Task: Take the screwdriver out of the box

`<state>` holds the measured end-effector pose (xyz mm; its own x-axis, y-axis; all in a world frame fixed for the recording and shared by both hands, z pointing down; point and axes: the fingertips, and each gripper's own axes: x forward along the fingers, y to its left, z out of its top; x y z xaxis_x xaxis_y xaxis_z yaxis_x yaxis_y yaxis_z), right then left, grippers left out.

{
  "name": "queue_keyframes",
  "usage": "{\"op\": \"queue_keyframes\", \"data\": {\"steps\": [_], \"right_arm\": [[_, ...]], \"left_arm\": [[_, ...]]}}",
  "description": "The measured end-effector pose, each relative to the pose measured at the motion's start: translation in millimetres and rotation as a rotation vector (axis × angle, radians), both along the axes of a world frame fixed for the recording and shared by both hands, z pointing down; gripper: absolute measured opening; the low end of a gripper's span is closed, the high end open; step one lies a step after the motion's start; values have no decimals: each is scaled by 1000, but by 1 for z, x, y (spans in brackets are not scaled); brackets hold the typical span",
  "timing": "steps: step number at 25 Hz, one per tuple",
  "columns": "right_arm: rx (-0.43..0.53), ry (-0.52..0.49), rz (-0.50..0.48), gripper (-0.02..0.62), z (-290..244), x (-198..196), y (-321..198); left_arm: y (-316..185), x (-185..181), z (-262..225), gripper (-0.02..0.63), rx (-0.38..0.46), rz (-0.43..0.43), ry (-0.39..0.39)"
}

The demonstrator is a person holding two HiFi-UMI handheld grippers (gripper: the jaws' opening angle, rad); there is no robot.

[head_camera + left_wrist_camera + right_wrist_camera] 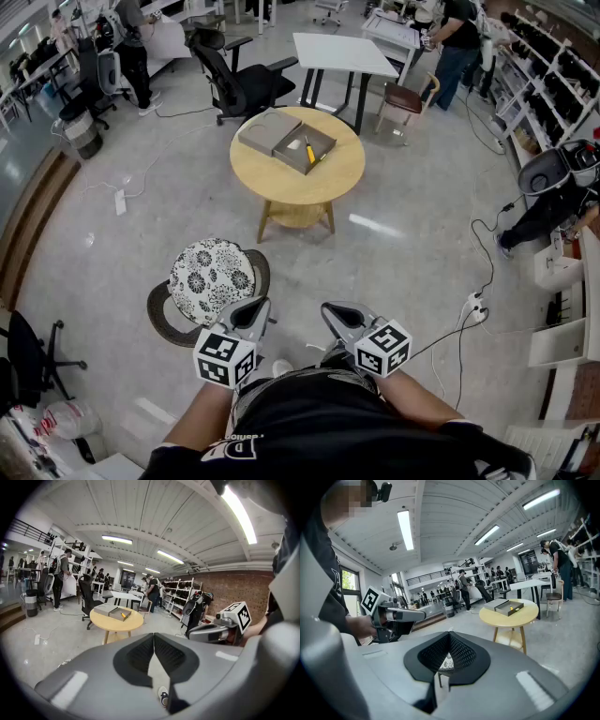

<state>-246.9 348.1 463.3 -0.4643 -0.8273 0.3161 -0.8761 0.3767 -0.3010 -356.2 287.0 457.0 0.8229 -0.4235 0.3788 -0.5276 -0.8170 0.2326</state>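
Observation:
On a round wooden table (296, 178) stands an open grey box (305, 148) with its lid (269, 131) lying beside it. A yellow-handled screwdriver (308, 151) lies inside the box. Both grippers are held close to the person's body, far from the table. My left gripper (251, 312) is shut with nothing in it, and so is my right gripper (337, 313). The left gripper view shows the jaws (153, 637) meeting, with the table (116, 620) and the box (120, 614) beyond. In the right gripper view the jaws (449, 634) are closed, and the box (509, 607) sits far off.
A floral-patterned round stool (212, 275) stands between the person and the table. Behind the table are a black office chair (239, 82), a white desk (339, 52) and a brown chair (409, 97). Cables and a power strip (475, 309) lie on the floor at right.

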Motion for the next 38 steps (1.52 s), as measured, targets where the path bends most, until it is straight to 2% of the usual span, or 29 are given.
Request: {"op": "queue_keyframes", "data": {"steps": [20, 27, 38], "right_arm": [[8, -7, -14, -3, 0, 2, 9], [1, -21, 33, -4, 0, 32, 6], [-31, -39, 37, -3, 5, 100, -22]], "left_arm": [[8, 14, 3, 60, -7, 18, -4], [4, 32, 4, 60, -10, 24, -3], [-18, 98, 2, 60, -36, 10, -7]]}}
